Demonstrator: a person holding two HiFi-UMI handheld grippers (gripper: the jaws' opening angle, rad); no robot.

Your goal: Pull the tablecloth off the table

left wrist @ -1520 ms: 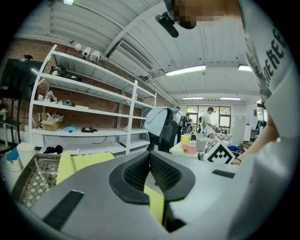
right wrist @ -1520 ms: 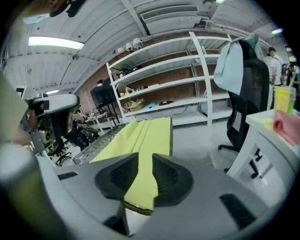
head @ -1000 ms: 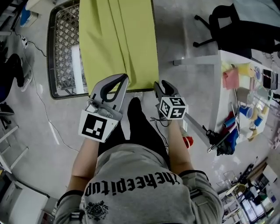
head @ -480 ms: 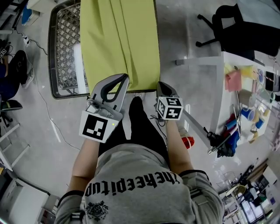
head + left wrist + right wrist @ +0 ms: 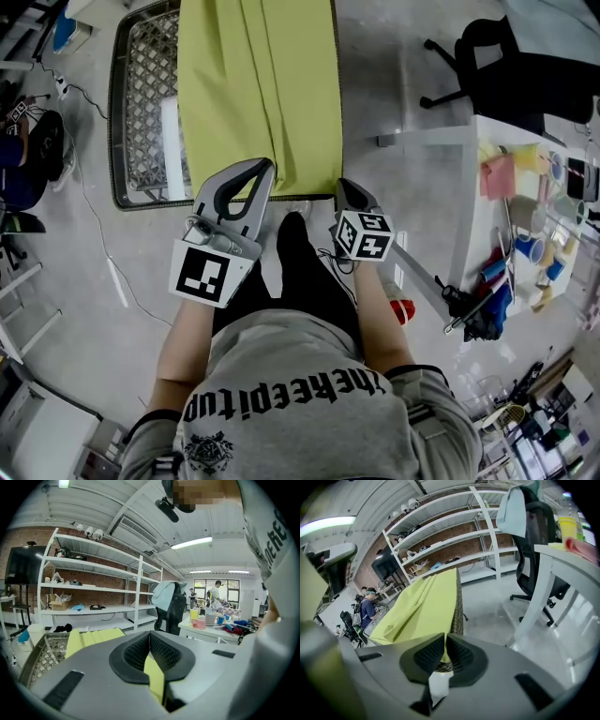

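A yellow-green tablecloth (image 5: 258,84) lies in folds over a dark wicker table (image 5: 141,103), seen from above in the head view. My left gripper (image 5: 265,172) is at the cloth's near edge, shut on it. In the left gripper view a yellow fold sits pinched between the black pads (image 5: 166,653) of the left gripper (image 5: 149,637). My right gripper (image 5: 339,187) is at the near right corner. Its jaws have just been closing. In the right gripper view the right gripper (image 5: 445,639) is now shut, with the tablecloth (image 5: 424,604) edge between its pads.
A white desk (image 5: 469,178) crowded with cups and tools stands to the right. Behind it is a black office chair (image 5: 487,56). Cables (image 5: 94,234) trail over the floor on the left. Shelving (image 5: 93,588) lines the brick wall beyond the table.
The right gripper's jaws have narrowed onto the cloth's near right corner. The left gripper has stayed where it was, still shut on the cloth.
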